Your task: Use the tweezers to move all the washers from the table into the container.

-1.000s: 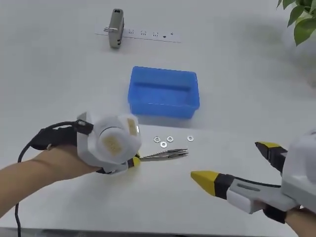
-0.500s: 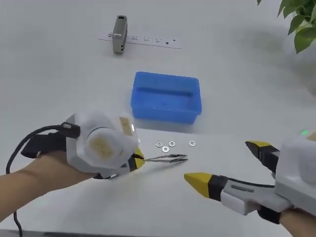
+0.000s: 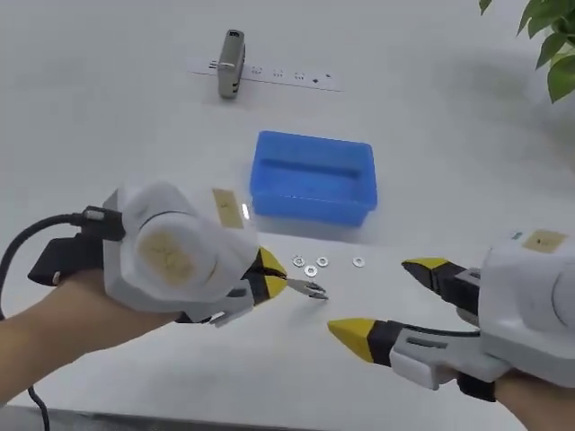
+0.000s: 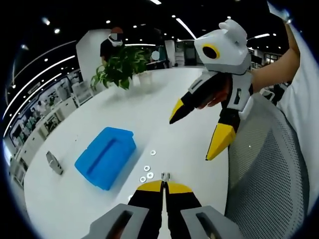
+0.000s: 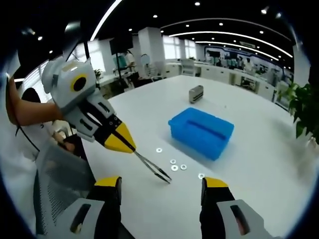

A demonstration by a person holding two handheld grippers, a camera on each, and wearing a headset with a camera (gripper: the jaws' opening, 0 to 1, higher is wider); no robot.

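Several small metal washers (image 3: 310,267) lie on the white table just in front of the blue container (image 3: 313,184), one washer (image 3: 358,262) apart to the right. My left gripper (image 3: 269,277) is shut on the handle end of the tweezers (image 3: 305,288), which slant down with their tips just short of the washers. In the right gripper view the tweezers (image 5: 152,168) stick out of the left gripper (image 5: 124,144), near the washers (image 5: 174,164). My right gripper (image 3: 370,296) is open and holds nothing, to the right of the tweezers' tips.
A power strip (image 3: 269,74) with a grey adapter (image 3: 232,51) lies at the back of the table. Plant leaves (image 3: 548,36) hang at the far right. A mesh chair (image 4: 269,164) stands at the table's near edge.
The left gripper has risen and tilted with the tweezers, which lay flat on the table before; their tips now point down by the washers. The right gripper has shifted a little left.
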